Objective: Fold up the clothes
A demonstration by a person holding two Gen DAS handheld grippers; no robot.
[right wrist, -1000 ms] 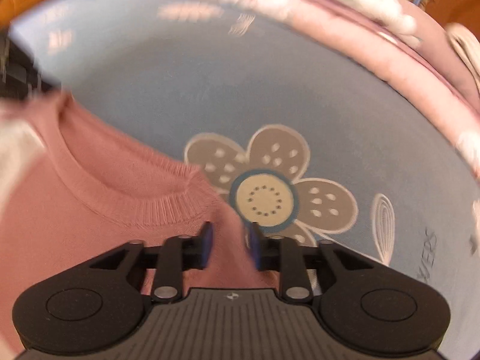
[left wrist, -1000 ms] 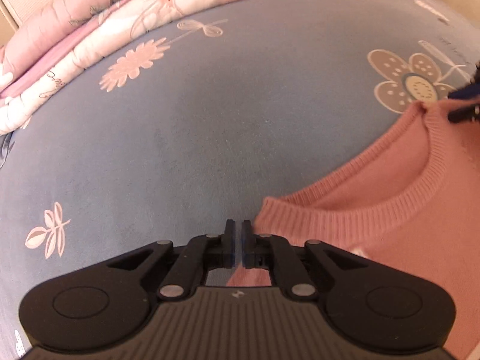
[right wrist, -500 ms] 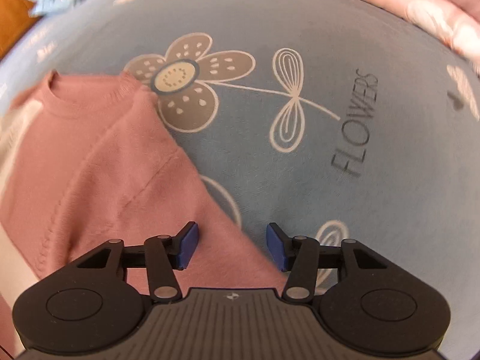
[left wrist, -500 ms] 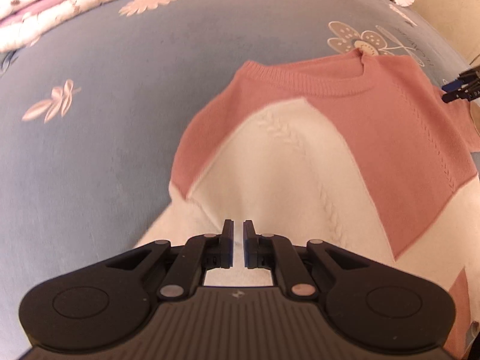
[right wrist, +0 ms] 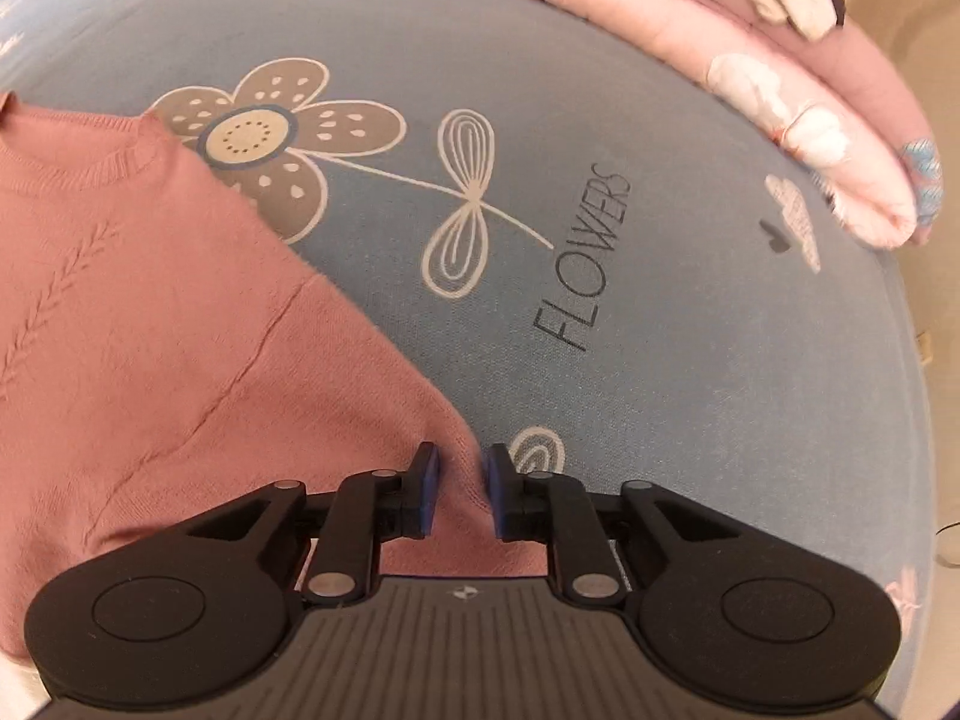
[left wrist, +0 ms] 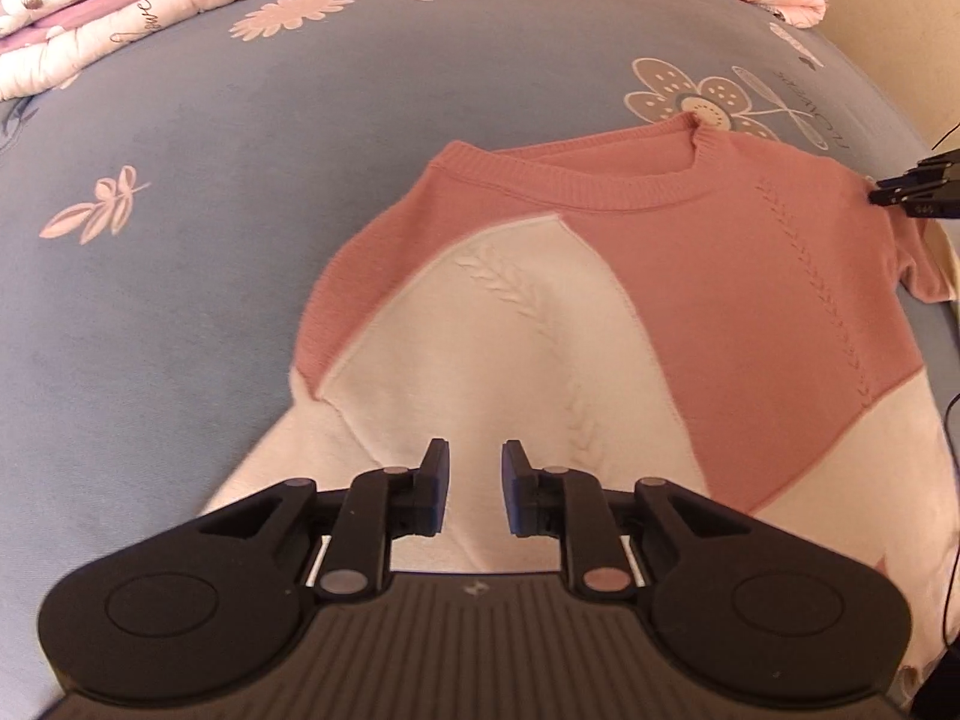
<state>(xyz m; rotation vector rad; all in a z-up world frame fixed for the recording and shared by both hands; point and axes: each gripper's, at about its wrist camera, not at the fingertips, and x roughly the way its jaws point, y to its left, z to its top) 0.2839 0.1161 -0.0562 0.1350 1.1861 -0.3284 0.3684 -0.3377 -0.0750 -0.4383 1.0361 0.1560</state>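
Your blue flowered bedsheet (left wrist: pixel 210 192) carries the pink-and-cream sweater (left wrist: pixel 600 312) spread flat, collar far, with no fold visible yet. Your left gripper (left wrist: pixel 474 495) hangs over the cream panel and your right gripper (right wrist: pixel 459 492) over the right sleeve edge, both jaws narrowly apart, opening, gripping nothing.

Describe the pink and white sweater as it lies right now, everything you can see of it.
The sweater is a soft knit, dusty pink at the ribbed round collar, shoulders and sleeve, cream across the front panel, with raised braid stitching. It lies face up and spread out, slightly rumpled, on the blue flowered bedsheet, collar towards the quilt. The left gripper is opening above the cream part; the right gripper is opening astride the pink sleeve edge.
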